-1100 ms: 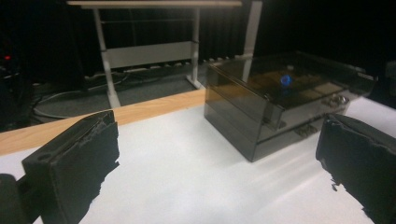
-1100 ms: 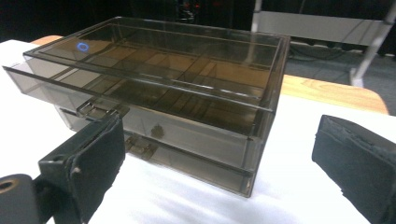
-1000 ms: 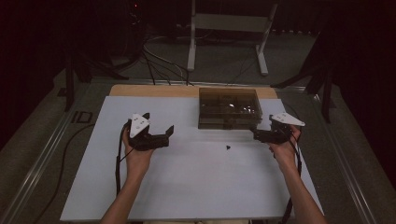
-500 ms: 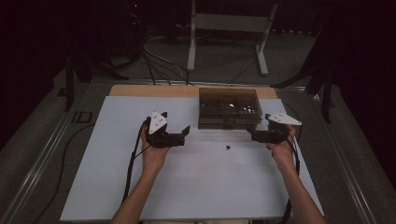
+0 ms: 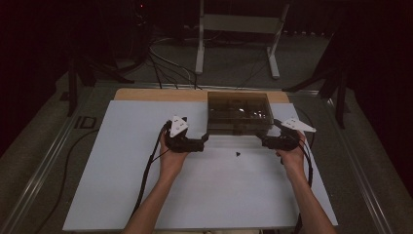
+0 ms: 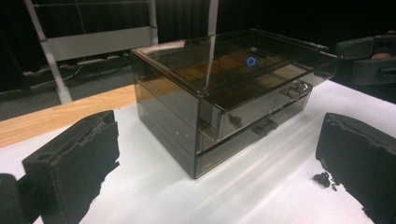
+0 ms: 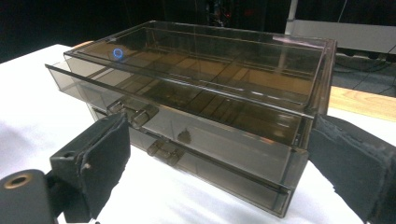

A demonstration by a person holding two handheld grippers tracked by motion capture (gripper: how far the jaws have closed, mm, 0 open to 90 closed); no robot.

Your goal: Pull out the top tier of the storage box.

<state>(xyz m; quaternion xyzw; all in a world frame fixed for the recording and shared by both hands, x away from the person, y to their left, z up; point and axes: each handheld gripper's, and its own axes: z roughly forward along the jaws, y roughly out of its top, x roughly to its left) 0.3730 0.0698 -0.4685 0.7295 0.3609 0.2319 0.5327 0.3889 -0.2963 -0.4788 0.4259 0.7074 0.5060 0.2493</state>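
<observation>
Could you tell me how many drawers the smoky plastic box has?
2, stacked in the box: the upper drawer stands slightly pulled out, and the lower drawer sits beneath it, shut. Each has its own front handle. No others show.

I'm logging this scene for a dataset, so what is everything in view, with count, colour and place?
drawer box: 1, smoky clear plastic, two drawers, far middle of the mat
small dark bits: a few, black, on the mat in front of the box
mat: 1, white, covering the table
table edge: 1, light wood, behind the mat
metal stand: 1, grey, on the floor beyond the table
left gripper: 1, black, open, left of the box
right gripper: 1, black, open, at the box's right front corner
</observation>
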